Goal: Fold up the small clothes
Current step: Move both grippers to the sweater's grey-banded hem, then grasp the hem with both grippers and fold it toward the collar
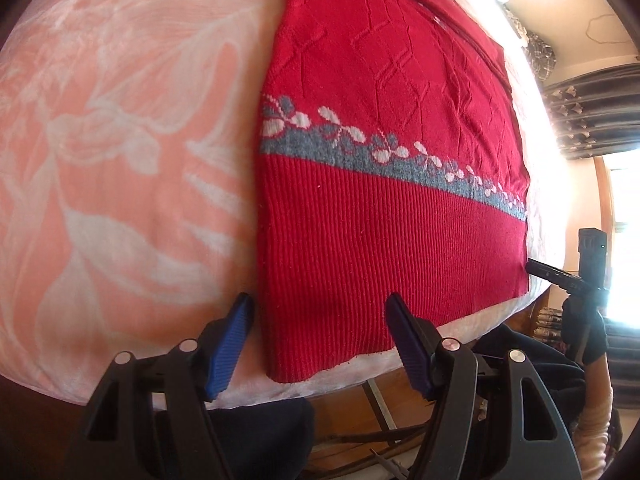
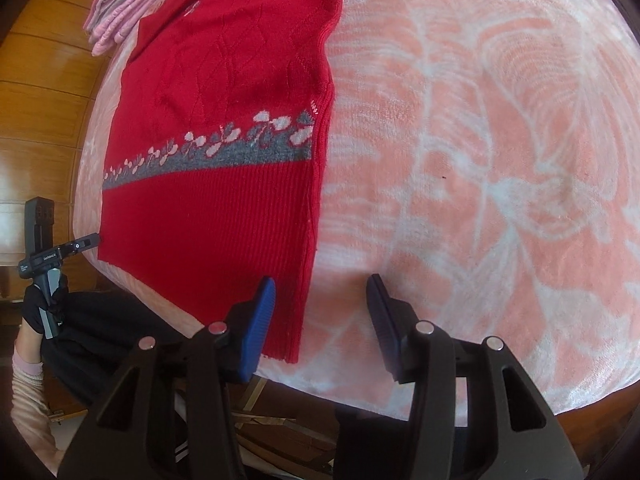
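The red sweater (image 1: pixel 380 200) lies flat on the pink flowered blanket (image 1: pixel 120 160); both the left gripper (image 1: pixel 320 344) and right gripper (image 2: pixel 320 320) hang released over its hem corners; uneven pinches would likely skew the fold, or snag the blanket underneath.

Pink flowery blanket (image 2: pixel 500 140) on bed, wood wall (image 2: pixel 44 112) left, dark curtain (image 1: pixel 592 116) by bright window (image 1: pixel 624 216) right

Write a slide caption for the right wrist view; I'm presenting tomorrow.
Open right gripper poised at the red sweater's hem corner on a pink floral blanket.
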{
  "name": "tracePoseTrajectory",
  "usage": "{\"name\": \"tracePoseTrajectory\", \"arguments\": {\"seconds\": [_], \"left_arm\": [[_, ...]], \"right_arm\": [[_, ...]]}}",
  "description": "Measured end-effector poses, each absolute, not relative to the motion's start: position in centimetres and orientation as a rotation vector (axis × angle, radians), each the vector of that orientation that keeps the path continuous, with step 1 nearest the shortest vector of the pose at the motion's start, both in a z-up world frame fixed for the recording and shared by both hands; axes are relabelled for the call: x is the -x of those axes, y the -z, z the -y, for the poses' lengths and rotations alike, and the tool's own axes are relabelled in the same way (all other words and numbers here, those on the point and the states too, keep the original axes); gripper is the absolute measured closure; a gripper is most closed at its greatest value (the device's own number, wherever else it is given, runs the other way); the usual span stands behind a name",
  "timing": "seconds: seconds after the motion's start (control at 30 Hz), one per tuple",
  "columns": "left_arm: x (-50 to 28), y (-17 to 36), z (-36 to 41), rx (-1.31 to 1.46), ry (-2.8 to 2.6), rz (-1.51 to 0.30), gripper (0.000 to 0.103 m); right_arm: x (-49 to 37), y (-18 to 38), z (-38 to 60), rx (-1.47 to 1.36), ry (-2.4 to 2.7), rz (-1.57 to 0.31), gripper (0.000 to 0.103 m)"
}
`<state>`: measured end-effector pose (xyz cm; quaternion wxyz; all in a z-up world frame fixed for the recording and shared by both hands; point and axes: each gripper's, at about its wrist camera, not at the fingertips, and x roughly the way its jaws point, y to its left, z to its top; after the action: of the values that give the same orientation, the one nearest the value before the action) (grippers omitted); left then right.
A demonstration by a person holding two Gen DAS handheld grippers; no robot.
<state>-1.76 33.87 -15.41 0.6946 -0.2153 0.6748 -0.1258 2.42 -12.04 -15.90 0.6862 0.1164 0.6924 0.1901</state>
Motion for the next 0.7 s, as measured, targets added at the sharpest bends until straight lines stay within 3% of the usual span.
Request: {"name": "tracePoseTrajectory", "arguments": {"seconds": [0.1,0.2,0.3,0.37,0.4,0.43,0.7], "left_arm": [[1.8,15.5,-33.5,0.532,0.31,-1.509,0.04],[1.8,15.7,-33.2,0.536,0.312,-1.519,0.052],[1.8,16.1,-33.5,0.561,0.297,-1.524,0.067],[1.8,16.4,-33.8,0.604,0.299,-1.529,0.087],[1.9,16.5,-33.9,0.626,0.305,-1.528,0.09],[1.9,16.5,-33.8,0.635,0.304,-1.526,0.093],[0.3,11.9,-34.6,0.734,0.376,-1.33,0.095]], "right_arm": [[-2.1,15.9,11.4,-0.255,-0.464,-1.564,0.055],[-1.7,16.1,10.7,-0.236,-0.487,-1.576,0.057],[-1.5,16.2,10.0,-0.236,-0.518,-1.584,0.072],[-1.4,16.4,9.7,-0.26,-0.546,-1.598,0.088],[-1.3,16.4,9.5,-0.264,-0.558,-1.603,0.095],[-1.3,16.4,9.4,-0.264,-0.559,-1.6,0.097],[-3.1,11.2,10.5,-0.383,-0.607,-1.435,0.098]]}}
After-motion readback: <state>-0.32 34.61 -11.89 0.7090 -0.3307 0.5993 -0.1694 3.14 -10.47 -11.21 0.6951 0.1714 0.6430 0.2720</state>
